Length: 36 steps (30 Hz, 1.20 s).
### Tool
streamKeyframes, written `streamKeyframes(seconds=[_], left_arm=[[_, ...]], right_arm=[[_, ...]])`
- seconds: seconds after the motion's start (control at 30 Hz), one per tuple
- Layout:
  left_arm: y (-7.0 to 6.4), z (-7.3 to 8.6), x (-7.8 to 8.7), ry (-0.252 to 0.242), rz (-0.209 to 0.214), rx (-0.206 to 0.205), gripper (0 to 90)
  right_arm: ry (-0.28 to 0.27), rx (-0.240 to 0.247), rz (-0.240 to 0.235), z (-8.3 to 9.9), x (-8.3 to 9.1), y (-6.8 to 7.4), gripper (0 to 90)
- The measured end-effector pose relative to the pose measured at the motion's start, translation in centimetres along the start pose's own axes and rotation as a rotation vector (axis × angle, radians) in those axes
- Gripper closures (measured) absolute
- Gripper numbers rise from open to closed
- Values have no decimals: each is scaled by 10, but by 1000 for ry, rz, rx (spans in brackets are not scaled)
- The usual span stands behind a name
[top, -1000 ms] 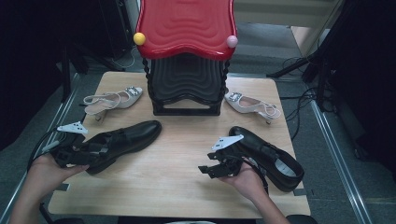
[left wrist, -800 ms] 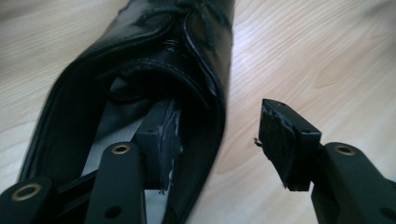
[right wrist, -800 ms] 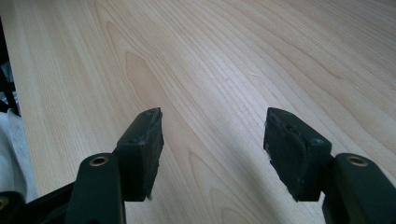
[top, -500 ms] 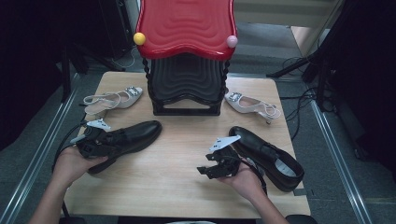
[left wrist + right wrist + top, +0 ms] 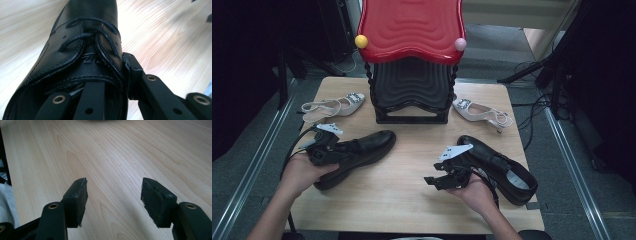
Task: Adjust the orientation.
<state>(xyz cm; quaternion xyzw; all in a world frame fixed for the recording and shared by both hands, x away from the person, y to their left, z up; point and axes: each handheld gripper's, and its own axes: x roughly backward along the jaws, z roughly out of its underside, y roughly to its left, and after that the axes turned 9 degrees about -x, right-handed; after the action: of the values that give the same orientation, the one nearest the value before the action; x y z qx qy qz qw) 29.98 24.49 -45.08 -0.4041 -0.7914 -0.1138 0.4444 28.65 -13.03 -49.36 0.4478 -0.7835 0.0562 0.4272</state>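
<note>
left hand-held gripper (image 5: 323, 150) now onto black shoe (image 5: 362, 150)

The surface (image 5: 412, 190) is pale wood with a visible grain and a smooth, lightly satin finish. The black shoe (image 5: 82, 50) under the left tool (image 5: 324, 145) is smooth leather with a moderate sheen, stitched seams and woven cord laces; the second black shoe (image 5: 504, 167) looks like the same leather. The right tool (image 5: 113, 200) has matt black plastic arms with brass-coloured rivets and rough, worn rubber-like pads (image 5: 77, 200); the rack top (image 5: 412, 25) is glossy red plastic.
</note>
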Motion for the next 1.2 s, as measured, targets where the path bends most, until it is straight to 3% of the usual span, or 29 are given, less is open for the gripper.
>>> streamKeyframes(seconds=[0.17,0.37,0.47,0.63,0.9,1.03,1.07,1.1,1.17,1.2], left_arm=[[-17,-28,-16,-9,31,-17,801],[-30,-44,-30,9,46,-31,800],[-39,-53,-39,8,60,-18,800],[-59,-69,-56,4,67,-15,799],[-78,-78,-82,0,76,8,787],[-84,-78,-88,6,73,-10,780],[-85,-77,-89,6,89,-14,762],[-85,-75,-91,13,134,-19,678],[-85,-74,-91,22,137,-34,599],[-87,-73,-90,30,119,-58,599]], right_arm=[[-7,-7,7,1,2,-1,385],[-6,-8,12,1,3,-1,379],[-8,-5,12,1,3,-2,375],[-22,-19,15,1,4,-3,374],[-18,-20,21,1,3,-3,375],[-17,-16,26,0,0,-4,376],[-16,-16,25,0,-1,-4,377],[-10,-16,25,0,-3,-5,379],[-10,-15,26,0,-3,-5,379],[-10,-17,26,0,-4,-5,379]])
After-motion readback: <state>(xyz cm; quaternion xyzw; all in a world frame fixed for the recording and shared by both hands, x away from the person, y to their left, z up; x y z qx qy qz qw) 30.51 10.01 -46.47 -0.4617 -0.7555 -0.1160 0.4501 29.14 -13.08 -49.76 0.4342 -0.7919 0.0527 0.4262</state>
